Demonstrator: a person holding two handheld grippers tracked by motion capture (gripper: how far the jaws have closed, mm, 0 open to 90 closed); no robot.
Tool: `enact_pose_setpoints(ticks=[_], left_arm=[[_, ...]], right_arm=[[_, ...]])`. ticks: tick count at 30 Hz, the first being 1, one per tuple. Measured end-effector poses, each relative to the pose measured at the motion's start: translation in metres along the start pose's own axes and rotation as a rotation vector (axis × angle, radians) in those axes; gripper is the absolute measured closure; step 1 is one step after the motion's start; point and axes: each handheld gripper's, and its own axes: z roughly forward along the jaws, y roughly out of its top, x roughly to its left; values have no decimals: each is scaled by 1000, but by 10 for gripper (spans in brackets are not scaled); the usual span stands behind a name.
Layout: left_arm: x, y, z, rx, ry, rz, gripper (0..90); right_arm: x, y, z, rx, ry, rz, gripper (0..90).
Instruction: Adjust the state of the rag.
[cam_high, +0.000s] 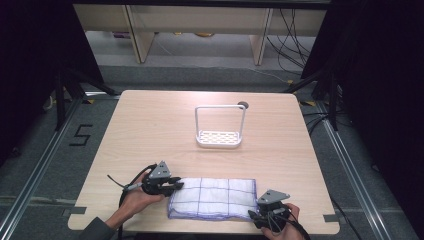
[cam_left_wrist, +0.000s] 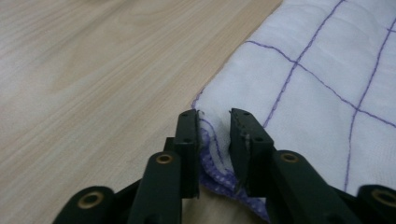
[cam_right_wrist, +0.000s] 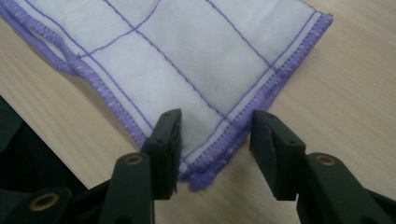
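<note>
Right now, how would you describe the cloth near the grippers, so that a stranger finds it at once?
On the pale wooden table, look at the near edge, between the two hand-held grippers. The cloth lies there flat and folded. Unlike the white wire rack farther back, it is soft, white, with thin purple grid lines and purple stitched edges.

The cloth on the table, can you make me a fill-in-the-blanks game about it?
1. The white cloth has grid lines coloured ____.
2. The left gripper is at the cloth's ____ end in the high view.
3. The right gripper has its jaws around a ____ of the cloth.
4. The white rack stands ____ the cloth in the high view.

Missing words: purple; left; corner; beyond
</note>
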Motion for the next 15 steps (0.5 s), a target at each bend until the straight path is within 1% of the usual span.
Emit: enact_pose_setpoints(ticks=[1,2,3,4,5,6,7,8,9,10,11,12,13,14,15], left_arm=[[1,0,-2,19,5,32,765],[-1,0,-1,11,9,18,780],[-3,0,0,-3,4,-10,786],[1,0,-2,23,13,32,793],[-2,0,-1,1,7,7,799],[0,0,-3,23,17,49,804],[-2,0,-3,16,19,38,807],[-3,1,-4,28,18,59,810],[-5,0,-4,29,22,53,812],[-5,-1,-6,28,23,67,813],[-6,-2,-8,37,28,71,813],[-8,-3,-9,39,21,58,814],[-10,-4,-12,43,17,66,816],[-12,-6,-14,43,11,71,816],[-15,-7,-15,36,7,54,817]], right_arm=[[-1,-1,1,-8,6,-13,604],[1,-2,1,-16,26,11,634],[0,-1,0,0,37,1,659],[0,-1,-1,5,59,13,712],[-1,-2,0,-6,72,-3,764],[0,-3,1,-22,67,-18,790],[0,-2,0,-7,72,-31,803],[0,-2,-1,-6,72,-38,821],[-1,-1,-1,-3,77,-65,829],[-3,0,0,-14,64,-79,837],[-2,0,1,-10,68,-55,842],[-5,2,0,7,70,-68,845],[-8,4,0,9,65,-67,847],[-12,7,1,1,63,-72,849],[-16,11,2,-12,57,-62,850]])
